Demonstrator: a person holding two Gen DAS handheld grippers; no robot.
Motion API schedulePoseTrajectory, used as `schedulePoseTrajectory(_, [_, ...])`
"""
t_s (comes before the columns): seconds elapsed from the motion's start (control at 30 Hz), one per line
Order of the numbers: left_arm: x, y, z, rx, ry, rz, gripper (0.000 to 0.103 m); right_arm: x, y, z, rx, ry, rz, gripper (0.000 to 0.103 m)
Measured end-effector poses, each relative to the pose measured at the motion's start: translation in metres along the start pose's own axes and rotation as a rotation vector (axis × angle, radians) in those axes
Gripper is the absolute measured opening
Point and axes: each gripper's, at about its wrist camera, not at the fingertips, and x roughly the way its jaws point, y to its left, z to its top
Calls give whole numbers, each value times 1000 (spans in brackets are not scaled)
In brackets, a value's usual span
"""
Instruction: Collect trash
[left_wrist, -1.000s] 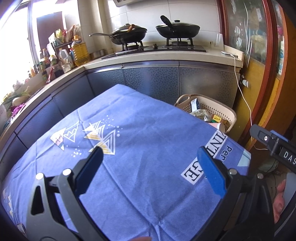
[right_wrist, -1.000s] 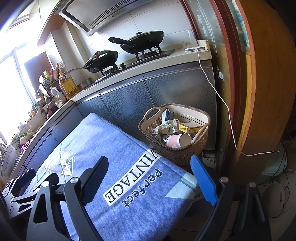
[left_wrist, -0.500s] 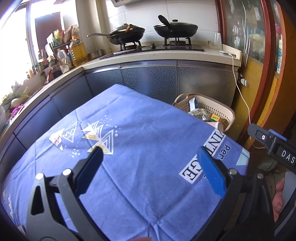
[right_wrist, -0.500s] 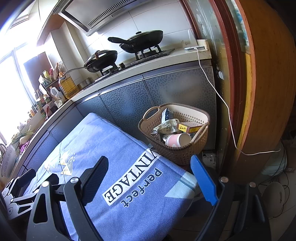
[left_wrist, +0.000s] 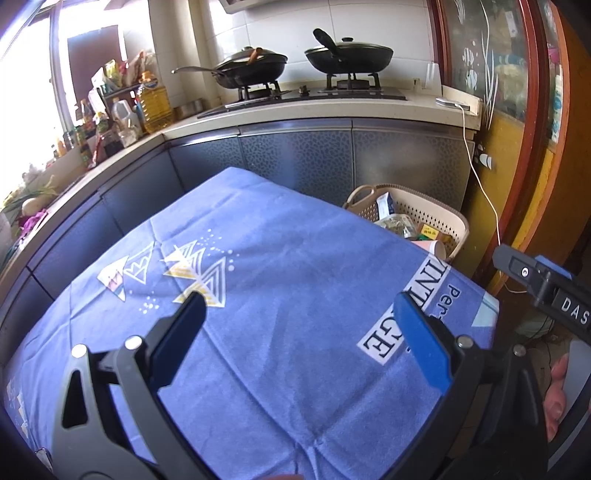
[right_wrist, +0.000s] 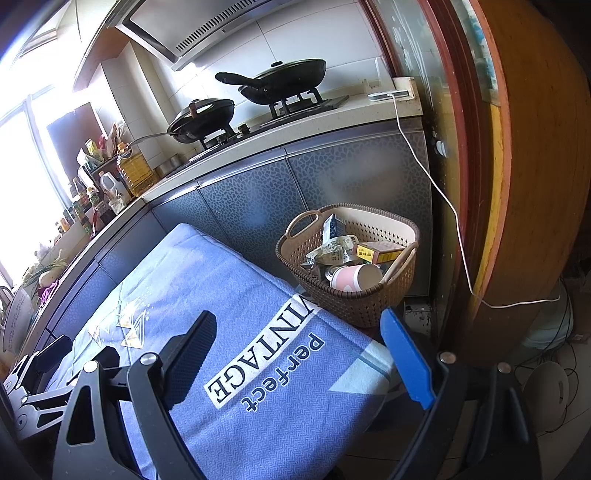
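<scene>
Nearest, the left claw (left_wrist: 295, 317) hangs spread wide over the blue cloth of the table (left_wrist: 280, 236), pinching nothing; the right claw (right_wrist: 299, 339) is likewise spread and empty above the cloth's printed corner. Past that corner, at about one o'clock, the woven basket (right_wrist: 369, 306) holds the trash: a pink paper cup (right_wrist: 354, 277), a yellow box (right_wrist: 376, 250) and crumpled wrappers (right_wrist: 328, 251).

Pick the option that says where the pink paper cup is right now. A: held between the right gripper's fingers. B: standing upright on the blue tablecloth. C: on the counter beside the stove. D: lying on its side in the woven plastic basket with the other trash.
D: the pink paper cup lies tipped on its side inside the brown woven plastic basket, among a yellow box and crumpled wrappers.
</scene>
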Motion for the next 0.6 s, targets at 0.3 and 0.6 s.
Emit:
schedulePoseTrajectory(0.3, [1, 1, -3, 0, -5, -30, 97, 1, -1, -6, 0, -2, -4, 89])
schedulePoseTrajectory(0.6, [5, 4, -5, -2, 22, -29, 97, 1, -1, -12, 5, -3, -5, 89])
